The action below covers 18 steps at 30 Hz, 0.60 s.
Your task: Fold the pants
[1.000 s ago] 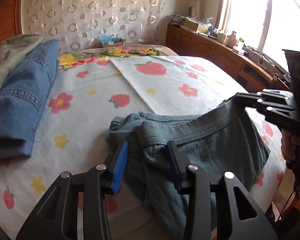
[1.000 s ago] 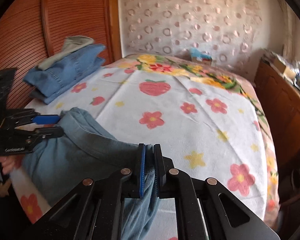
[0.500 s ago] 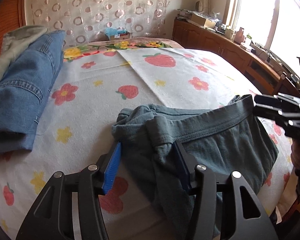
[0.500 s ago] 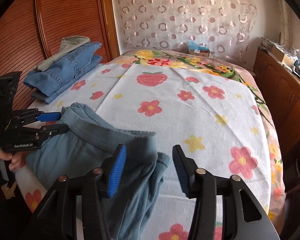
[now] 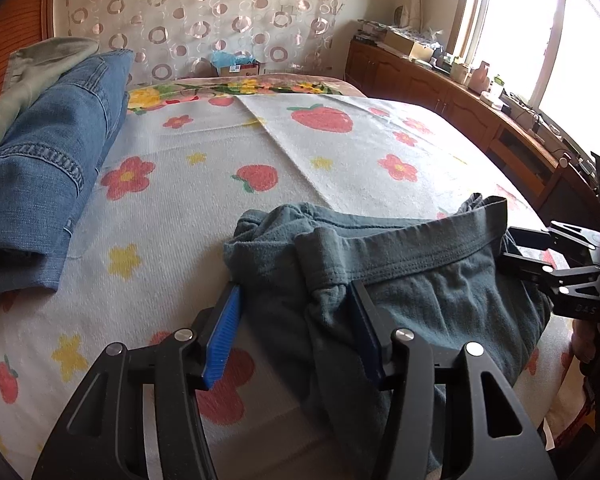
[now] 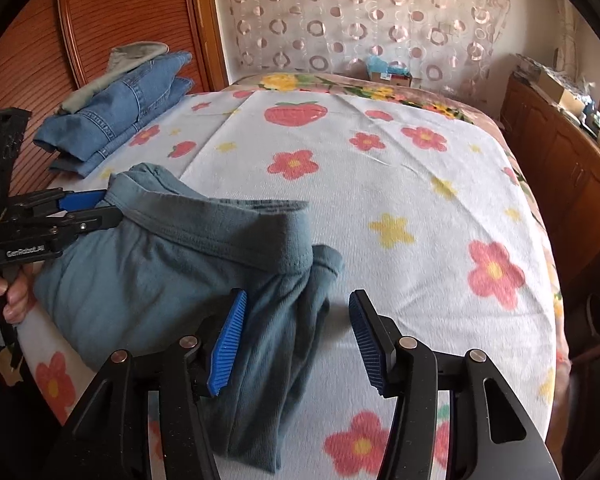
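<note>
The pants point(image 5: 400, 280), a grey-green pair, lie bunched at the near edge of the bed point(image 5: 340, 152), with the waistband running across the top of the heap and one end drooping over the bed's near edge. The bedspread under them is white with red flowers, strawberries and yellow stars.

The left gripper point(image 5: 296, 332) sits low at the pants' left end, its fingers point(image 5: 222, 340) spread wide apart, with a fold of the cloth lying between them but not pinched. In the right wrist view the same gripper point(image 6: 88, 208) comes in from the left, its blue pad just beside the waistband corner, with a hand point(image 6: 4, 292) around its handle.

The right gripper point(image 6: 296, 340) is at the other end of the waistband, fingers point(image 6: 226, 344) wide open; the cloth hangs past the left finger, touching or just beside it, and bare bedspread shows in the gap. From the left wrist view that gripper point(image 5: 516, 248) sits at the right end of the waistband, nearly touching it.

Well apart from all this, at the far left corner of the bed against the wooden headboard point(image 6: 120, 12), lies a stack of folded jeans point(image 6: 116, 116) with a pale grey-green garment point(image 6: 136, 54) on top. A small box point(image 6: 392, 74) rests at the far edge, in front of the curtain point(image 6: 360, 16).
</note>
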### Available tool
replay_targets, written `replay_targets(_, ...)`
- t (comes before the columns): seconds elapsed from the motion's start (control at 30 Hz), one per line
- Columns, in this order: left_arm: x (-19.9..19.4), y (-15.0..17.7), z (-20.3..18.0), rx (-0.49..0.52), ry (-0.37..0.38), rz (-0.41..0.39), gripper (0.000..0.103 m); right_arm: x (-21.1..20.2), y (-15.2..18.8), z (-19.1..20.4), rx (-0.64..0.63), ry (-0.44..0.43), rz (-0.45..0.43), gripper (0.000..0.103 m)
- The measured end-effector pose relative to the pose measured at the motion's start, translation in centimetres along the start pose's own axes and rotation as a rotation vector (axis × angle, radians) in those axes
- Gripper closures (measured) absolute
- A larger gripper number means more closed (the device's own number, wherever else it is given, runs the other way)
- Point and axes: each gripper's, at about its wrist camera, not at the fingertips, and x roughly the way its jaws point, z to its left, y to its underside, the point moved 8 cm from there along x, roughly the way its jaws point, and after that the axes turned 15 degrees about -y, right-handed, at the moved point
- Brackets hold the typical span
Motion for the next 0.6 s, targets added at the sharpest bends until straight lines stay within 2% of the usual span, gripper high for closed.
replay_targets(0.2, 0.0, 0.0, 0.0, 0.000, -0.001, 0.000, 0.048, -3.3, 2.2, 0.4, 0.015, -0.021, -0.036, 0.049)
replay_targets(0.37, 0.0, 0.0, 0.0, 0.001, -0.001, 0.000, 0.048, -5.0, 3.8, 1.1, 0.016, -0.062, -0.039, 0.069)
replay_targets(0.53, 0.0, 0.0, 0.0, 0.000, -0.001, 0.000, 0.048, -5.0, 4.9, 1.4, 0.020, -0.086, -0.015, 0.075)
replay_targets(0.6, 0.0, 0.0, 0.0, 0.000, -0.001, 0.000, 0.048, -5.1, 5.1, 1.4, 0.023, -0.096, -0.009, 0.081)
